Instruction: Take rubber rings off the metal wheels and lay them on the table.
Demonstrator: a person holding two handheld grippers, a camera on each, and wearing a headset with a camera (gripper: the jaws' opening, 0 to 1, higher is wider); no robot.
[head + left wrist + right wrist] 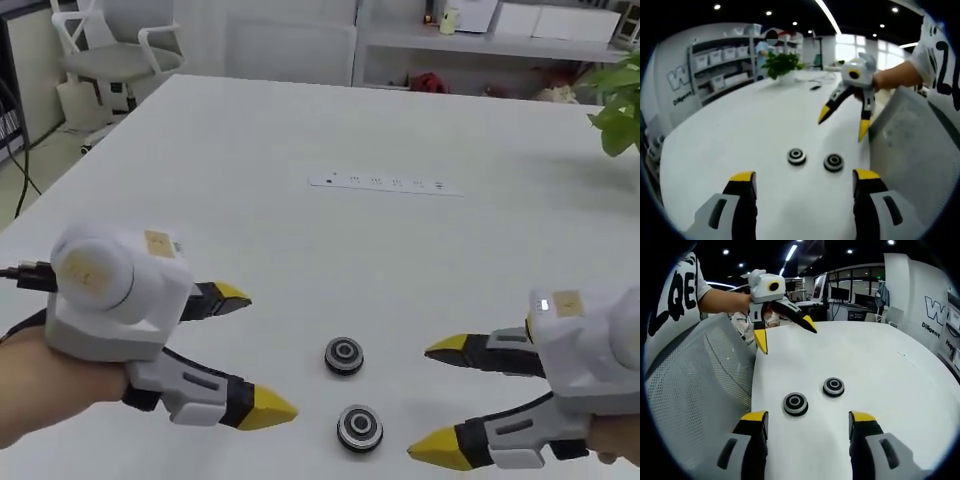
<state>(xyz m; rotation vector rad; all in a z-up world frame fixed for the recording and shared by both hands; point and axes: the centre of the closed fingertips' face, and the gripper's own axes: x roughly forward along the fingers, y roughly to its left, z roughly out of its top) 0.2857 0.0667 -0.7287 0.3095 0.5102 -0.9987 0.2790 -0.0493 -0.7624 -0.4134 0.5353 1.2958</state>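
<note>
Two small metal wheels with black rubber rings lie flat on the white table: one farther from me [344, 356] [796, 156] [833, 387], one nearer [360, 428] [833, 162] [796, 404]. My left gripper [258, 352] [804, 182] [785, 334] hovers open to their left, nothing between its yellow tips. To their right my right gripper [440, 397] [809, 422] [842, 123] is also open and holds nothing. Both point inward at the wheels without touching them.
A white power strip [385, 184] lies across the middle of the table [300, 130]. Green plant leaves [620, 105] [781, 63] reach in at the far right edge. An office chair [110, 50] and shelves stand beyond the table. The near table edge is close to the wheels.
</note>
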